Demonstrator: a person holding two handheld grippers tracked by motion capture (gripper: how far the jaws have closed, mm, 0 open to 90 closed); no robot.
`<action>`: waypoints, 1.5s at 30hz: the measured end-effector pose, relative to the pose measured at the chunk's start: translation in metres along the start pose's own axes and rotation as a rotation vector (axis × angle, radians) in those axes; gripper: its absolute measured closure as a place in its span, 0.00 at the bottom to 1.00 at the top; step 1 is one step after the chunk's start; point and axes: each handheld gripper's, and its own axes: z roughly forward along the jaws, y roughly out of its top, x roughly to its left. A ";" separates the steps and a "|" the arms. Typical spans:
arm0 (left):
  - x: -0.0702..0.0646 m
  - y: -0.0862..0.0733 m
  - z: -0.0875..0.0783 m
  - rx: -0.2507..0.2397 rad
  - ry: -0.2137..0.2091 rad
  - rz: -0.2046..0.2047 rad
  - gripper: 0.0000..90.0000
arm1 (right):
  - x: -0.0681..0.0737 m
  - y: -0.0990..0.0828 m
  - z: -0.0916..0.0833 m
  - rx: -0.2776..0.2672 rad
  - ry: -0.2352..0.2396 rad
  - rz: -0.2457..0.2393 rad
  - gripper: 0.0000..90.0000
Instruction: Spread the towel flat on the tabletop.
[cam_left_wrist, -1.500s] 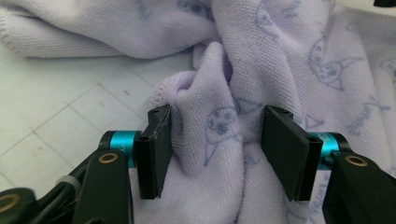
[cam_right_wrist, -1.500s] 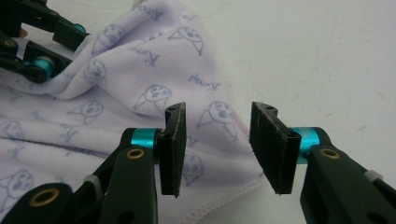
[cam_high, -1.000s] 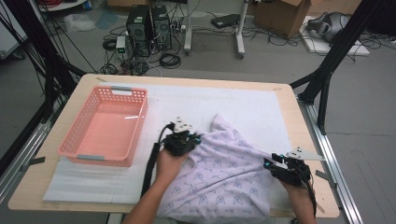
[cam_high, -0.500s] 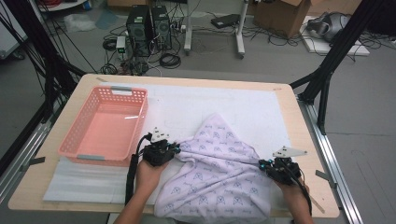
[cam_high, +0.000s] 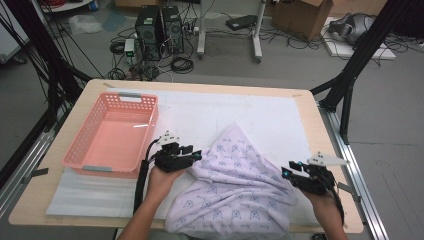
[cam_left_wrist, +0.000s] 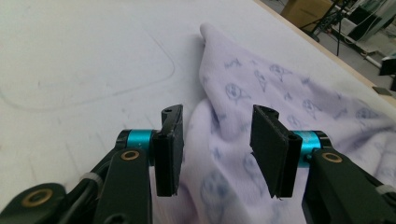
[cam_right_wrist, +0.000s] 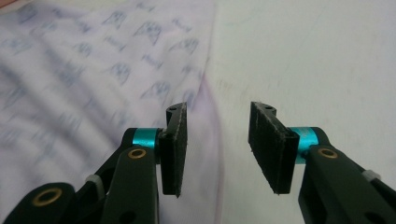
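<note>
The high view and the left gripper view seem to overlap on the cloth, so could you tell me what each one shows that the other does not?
High view alone: the pink basket standing left of the cloth, the person's hands, the right gripper at the cloth's right edge, and the floor with computers and cables beyond the table.

Left gripper view alone: a close look between the left gripper jaws, which have just been opening and stand apart, with a fold of cloth lying between them, not pinched.

Both: the lilac patterned cloth, heaped to a peak, on the white mat.
</note>
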 end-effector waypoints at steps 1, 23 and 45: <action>0.002 0.003 0.005 0.003 0.010 0.003 0.60 | -0.003 0.007 0.010 0.003 -0.006 -0.006 0.64; -0.016 -0.009 0.008 0.154 0.106 0.121 0.94 | -0.008 -0.003 0.036 0.187 -0.057 -0.123 0.99; 0.013 0.002 0.017 0.027 0.063 -0.015 0.71 | -0.016 0.034 0.087 0.171 -0.097 -0.120 0.85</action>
